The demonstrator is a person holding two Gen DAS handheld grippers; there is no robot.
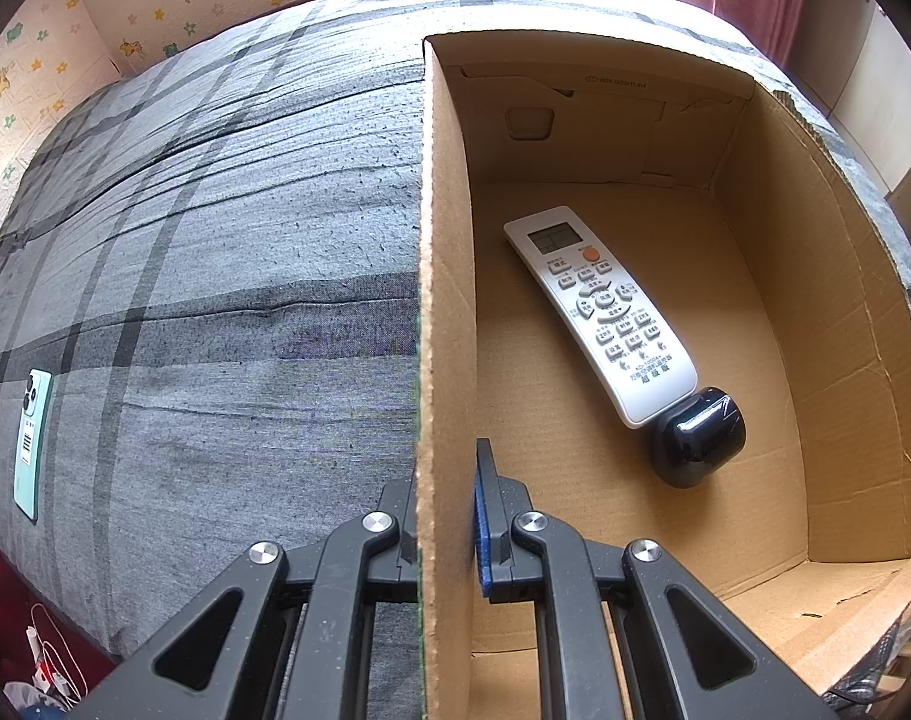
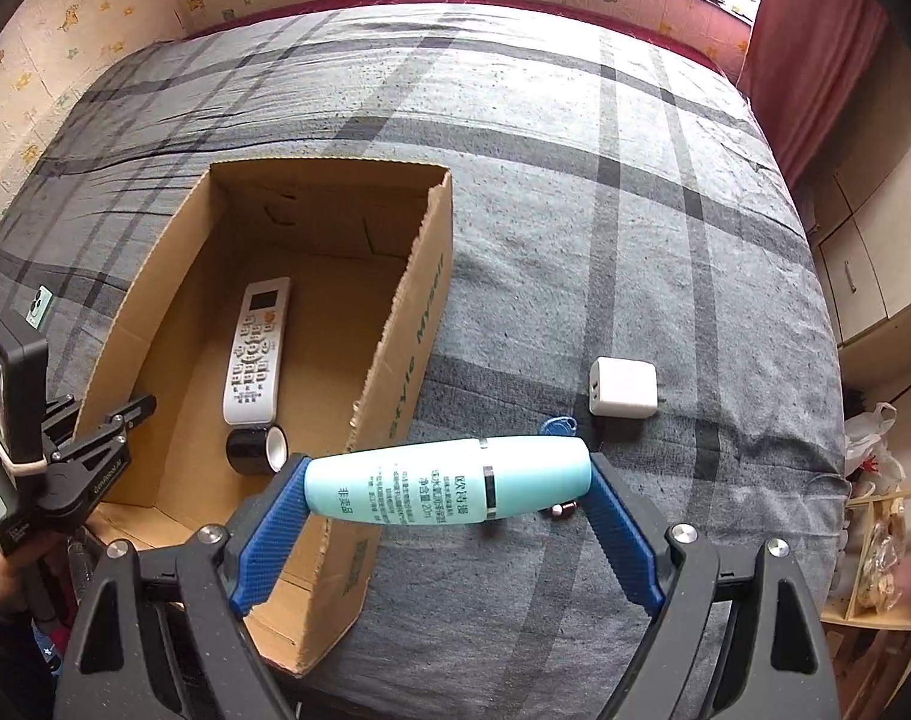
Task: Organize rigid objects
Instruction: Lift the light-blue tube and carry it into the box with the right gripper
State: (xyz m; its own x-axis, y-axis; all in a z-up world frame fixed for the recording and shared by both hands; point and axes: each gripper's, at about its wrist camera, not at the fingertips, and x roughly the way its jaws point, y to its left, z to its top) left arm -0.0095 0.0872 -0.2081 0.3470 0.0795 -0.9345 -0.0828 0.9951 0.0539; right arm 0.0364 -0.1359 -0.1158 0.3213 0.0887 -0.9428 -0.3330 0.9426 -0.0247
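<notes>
Now right gripper (image 2: 447, 483) jaws pinching turquoise bottle (image 2: 447, 483) end-to-end: light, stiff, slick plastic (mid-body grip safer). Left gripper (image 1: 446, 516) jaws pressed on cardboard box (image 1: 446, 300) wall.

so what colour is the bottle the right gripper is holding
Pale turquoise with dark green print, clearest in the right wrist view: bottle.

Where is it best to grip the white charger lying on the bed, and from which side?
Grip the white charger across its two flat sides, probably coming straight down from above. It lies flat and apart from other things, with prongs at one end; keep the fingers off that end.
</notes>
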